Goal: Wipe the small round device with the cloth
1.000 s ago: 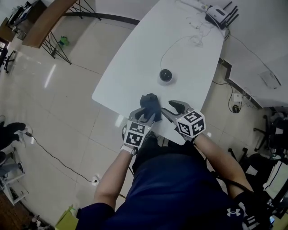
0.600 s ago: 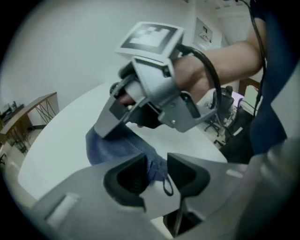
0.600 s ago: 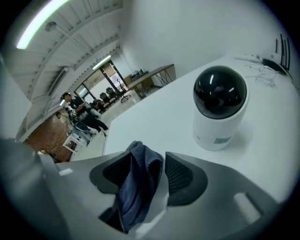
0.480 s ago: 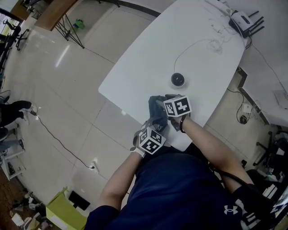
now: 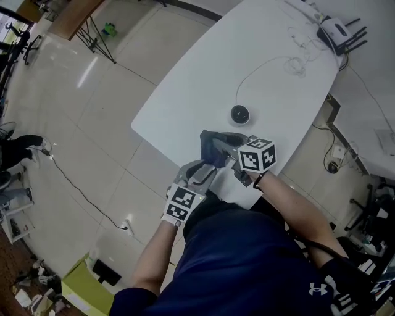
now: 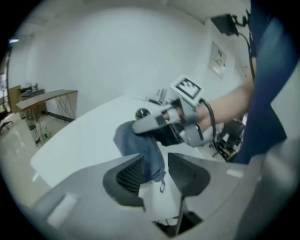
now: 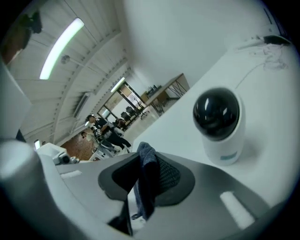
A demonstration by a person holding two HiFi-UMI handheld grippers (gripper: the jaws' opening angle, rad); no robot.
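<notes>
Dark cloth (image 5: 213, 148) gripped from both sides
Head view: the cloth hangs over the white table's (image 5: 203, 74) near edge, near the small round device (image 5: 240, 114). Left gripper view: the left gripper (image 6: 154, 164), half-closed, pinches it. Right gripper view: the right gripper's (image 7: 146, 168) jaws, just closing, clamp a fold.

1. A white table (image 5: 185, 92) lies under the fingers (image 5: 225, 147) of the right gripper (image 5: 217, 147) and stretches far beyond them.
2. A router (image 5: 336, 28) with black antennas stands at the table's far end, well beyond the fingers.
3. A thin white cable (image 5: 265, 60) curves over the table top, between the router and the fingers.
4. A wooden desk (image 5: 71, 15) on metal legs stands far to the left of the fingers, with a small green thing (image 5: 109, 29) on the floor near it.
5. A black cable (image 5: 80, 191) runs over the tiled floor (image 5: 80, 123), well to the left of the fingers.
</notes>
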